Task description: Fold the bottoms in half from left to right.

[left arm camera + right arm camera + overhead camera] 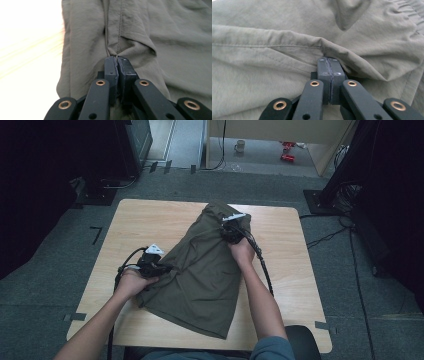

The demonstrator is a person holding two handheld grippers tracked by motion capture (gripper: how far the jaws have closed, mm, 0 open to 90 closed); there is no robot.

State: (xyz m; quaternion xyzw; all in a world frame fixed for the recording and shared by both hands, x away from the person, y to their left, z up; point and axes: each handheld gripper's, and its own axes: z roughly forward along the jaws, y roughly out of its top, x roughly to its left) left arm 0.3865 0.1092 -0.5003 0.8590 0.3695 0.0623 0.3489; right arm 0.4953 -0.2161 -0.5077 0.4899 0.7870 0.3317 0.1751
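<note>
**Both tools pinching the olive garment mid-fold**

I am working the olive garment (202, 270), which is lying diagonally across the middle of the tabletop (140, 220). My left tool (117, 60) is gripping a seam at the garment's left edge, its jaws closed down on a gathered pinch of cloth. My right tool (328, 61) is clamping a raised fold near the garment's far end, jaws tight together on the fabric.

I am judging the risks: each grip is catching only a thin pinch, so a sharp pull could slip the cloth free, and uneven pulling could drag the garment toward the tabletop's near edge.

I cannot make out how many layers each tool is holding, and the garment's underside is hidden beneath its upper layer.
</note>
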